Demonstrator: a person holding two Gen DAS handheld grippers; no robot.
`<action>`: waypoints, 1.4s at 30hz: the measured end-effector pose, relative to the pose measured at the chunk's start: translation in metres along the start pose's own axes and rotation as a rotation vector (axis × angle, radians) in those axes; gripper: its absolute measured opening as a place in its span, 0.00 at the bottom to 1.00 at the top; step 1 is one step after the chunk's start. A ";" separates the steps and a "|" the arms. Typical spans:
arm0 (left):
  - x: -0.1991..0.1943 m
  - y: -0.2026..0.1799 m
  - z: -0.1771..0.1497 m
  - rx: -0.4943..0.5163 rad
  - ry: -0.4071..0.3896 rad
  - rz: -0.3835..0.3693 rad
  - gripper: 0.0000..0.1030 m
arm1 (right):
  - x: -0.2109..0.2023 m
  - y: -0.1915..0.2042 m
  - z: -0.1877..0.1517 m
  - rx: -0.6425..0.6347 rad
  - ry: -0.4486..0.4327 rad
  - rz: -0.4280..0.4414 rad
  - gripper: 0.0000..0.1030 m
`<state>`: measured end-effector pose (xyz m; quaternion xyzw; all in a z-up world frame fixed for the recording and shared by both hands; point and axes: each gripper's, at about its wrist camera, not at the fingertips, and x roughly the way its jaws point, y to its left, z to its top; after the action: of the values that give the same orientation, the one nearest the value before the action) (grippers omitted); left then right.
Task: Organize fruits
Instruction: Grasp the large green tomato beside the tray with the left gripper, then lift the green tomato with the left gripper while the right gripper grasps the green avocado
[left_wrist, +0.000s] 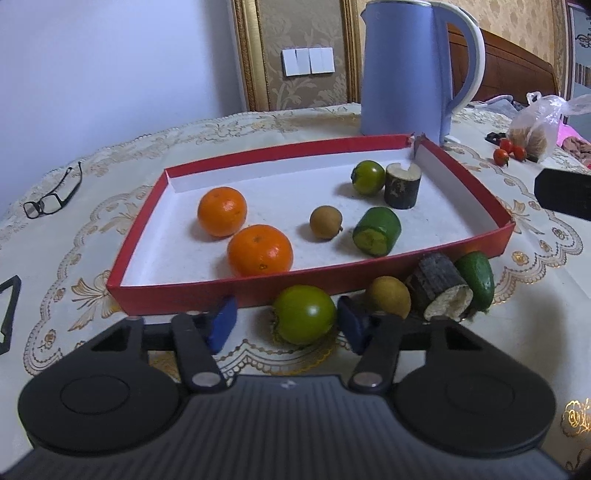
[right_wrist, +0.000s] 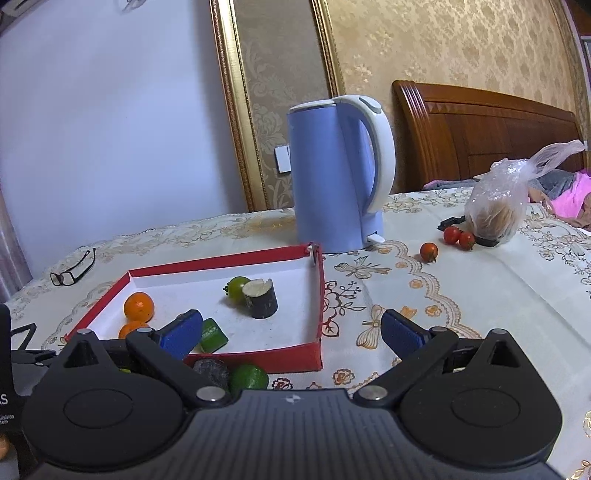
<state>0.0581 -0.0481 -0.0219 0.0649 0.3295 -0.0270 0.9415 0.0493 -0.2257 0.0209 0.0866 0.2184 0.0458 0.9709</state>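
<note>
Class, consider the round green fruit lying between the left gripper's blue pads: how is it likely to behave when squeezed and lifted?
The green fruit looks round and glossy, so it may slip or roll on the tablecloth if nudged. The left gripper meets curved sides, so an off-centre squeeze could pop it out. It seems firm.

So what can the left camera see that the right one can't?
Only the left wrist view shows the left gripper with a green round fruit between its fingers, plus a brown fruit in the tray and a brown fruit outside it. Only the right wrist view shows the right gripper, open and empty. Both show the red tray, two oranges, blue kettle, glasses and cherry tomatoes.
</note>
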 end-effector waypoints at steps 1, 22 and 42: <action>0.001 0.000 0.000 0.000 0.003 -0.005 0.47 | 0.000 0.000 0.000 0.002 0.000 -0.001 1.00; -0.034 0.028 -0.006 -0.044 -0.042 -0.026 0.32 | -0.009 0.000 -0.009 -0.152 -0.023 -0.039 1.00; -0.055 0.050 -0.009 -0.052 -0.089 0.041 0.32 | 0.037 0.043 -0.034 -0.407 0.055 -0.168 1.00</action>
<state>0.0145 0.0031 0.0109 0.0457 0.2867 -0.0019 0.9569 0.0662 -0.1741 -0.0168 -0.1309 0.2373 0.0101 0.9625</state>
